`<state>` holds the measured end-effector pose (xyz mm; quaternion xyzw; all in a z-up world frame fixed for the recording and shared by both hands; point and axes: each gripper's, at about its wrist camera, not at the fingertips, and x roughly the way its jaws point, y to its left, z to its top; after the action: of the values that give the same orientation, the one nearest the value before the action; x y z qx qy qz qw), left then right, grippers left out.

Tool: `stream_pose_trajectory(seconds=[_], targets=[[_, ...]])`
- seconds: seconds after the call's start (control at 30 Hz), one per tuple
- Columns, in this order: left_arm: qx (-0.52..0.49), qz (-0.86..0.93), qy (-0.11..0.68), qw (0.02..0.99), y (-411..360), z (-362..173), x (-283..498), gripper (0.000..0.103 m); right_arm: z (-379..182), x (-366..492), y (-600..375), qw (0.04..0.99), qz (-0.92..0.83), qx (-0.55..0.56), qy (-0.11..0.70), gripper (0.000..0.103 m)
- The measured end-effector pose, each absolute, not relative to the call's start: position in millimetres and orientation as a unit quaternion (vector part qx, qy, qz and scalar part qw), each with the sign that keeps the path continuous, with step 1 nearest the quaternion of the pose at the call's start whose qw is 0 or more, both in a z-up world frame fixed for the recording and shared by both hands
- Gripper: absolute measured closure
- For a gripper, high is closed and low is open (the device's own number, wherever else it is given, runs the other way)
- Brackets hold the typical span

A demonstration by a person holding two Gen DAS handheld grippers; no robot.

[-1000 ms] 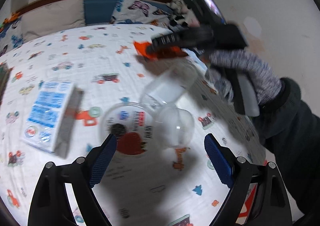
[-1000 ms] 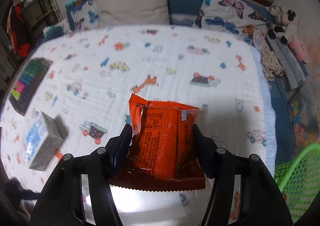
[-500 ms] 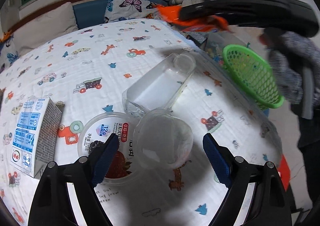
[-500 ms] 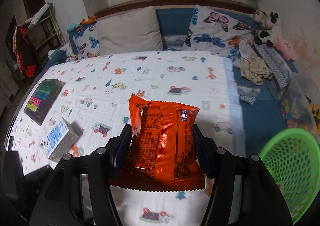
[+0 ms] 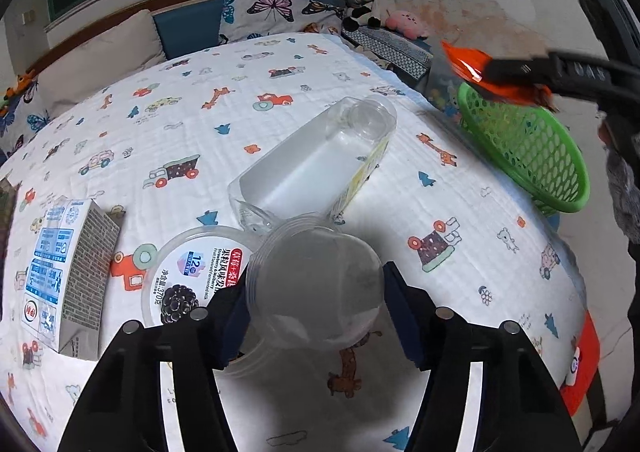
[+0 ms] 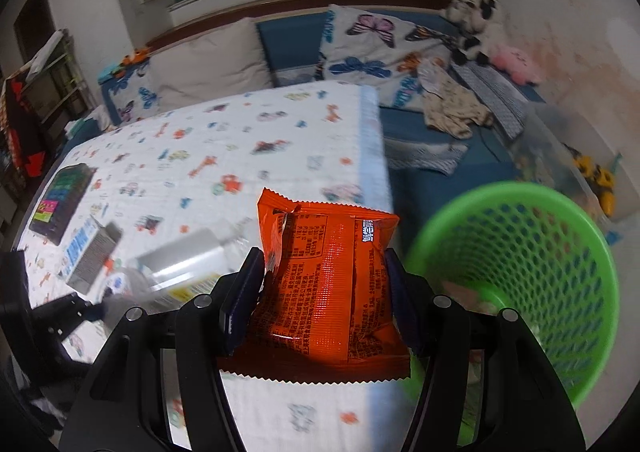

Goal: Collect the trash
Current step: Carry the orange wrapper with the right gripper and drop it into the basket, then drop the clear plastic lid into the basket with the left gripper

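Note:
My right gripper (image 6: 322,292) is shut on an orange snack bag (image 6: 332,284) and holds it up just left of the green mesh basket (image 6: 520,272). In the left wrist view the bag (image 5: 472,66) hangs over the basket's (image 5: 528,156) far rim. My left gripper (image 5: 316,292) has its jaws around a clear plastic cup (image 5: 316,284) lying on the bed; the pads look to touch its sides. A yogurt tub (image 5: 188,280), a clear bottle (image 5: 312,168) and a milk carton (image 5: 64,272) lie beside it.
The bed has a white cartoon-print sheet (image 5: 240,92). Pillows (image 6: 208,64) and plush toys (image 6: 476,24) line the far end. A dark box (image 6: 60,204) lies at the bed's left. The basket stands off the bed's right edge.
The right gripper has carried the orange bag rightward, from above the bed to beside the basket. The left gripper has moved forward and narrowed around the clear cup.

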<state>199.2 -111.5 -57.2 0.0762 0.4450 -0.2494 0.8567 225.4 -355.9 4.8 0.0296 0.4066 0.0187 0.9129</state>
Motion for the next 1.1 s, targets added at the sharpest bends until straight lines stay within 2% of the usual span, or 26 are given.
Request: stream_pose_trajectory(seconds=[0.3,0.7,0.93,1.1], targets=[[0.069,-0.259,0.435,0.860,-105.8,-41.6,186.2,0.043,-1.8,195.5,-413.0,0.912,-0.035,0.059,0.404,0.043],[0.036,-0.321,0.410,0.853,-119.9,8.5,175.2,0.043,-25.8,184.7,-494.2,0.896,-0.119,0.109,0.414,0.040],[0.045,-0.357,0.403,0.842,-167.7,24.4,185.6,0.043,-34.3,174.8,-513.2,0.893,-0.135,0.120,0.413,0.025],[0.053,-0.382,0.403,0.830,-211.2,28.6,196.7,0.043,-28.5,160.7,-523.7,0.896,-0.141,0.133,0.400,0.024]])
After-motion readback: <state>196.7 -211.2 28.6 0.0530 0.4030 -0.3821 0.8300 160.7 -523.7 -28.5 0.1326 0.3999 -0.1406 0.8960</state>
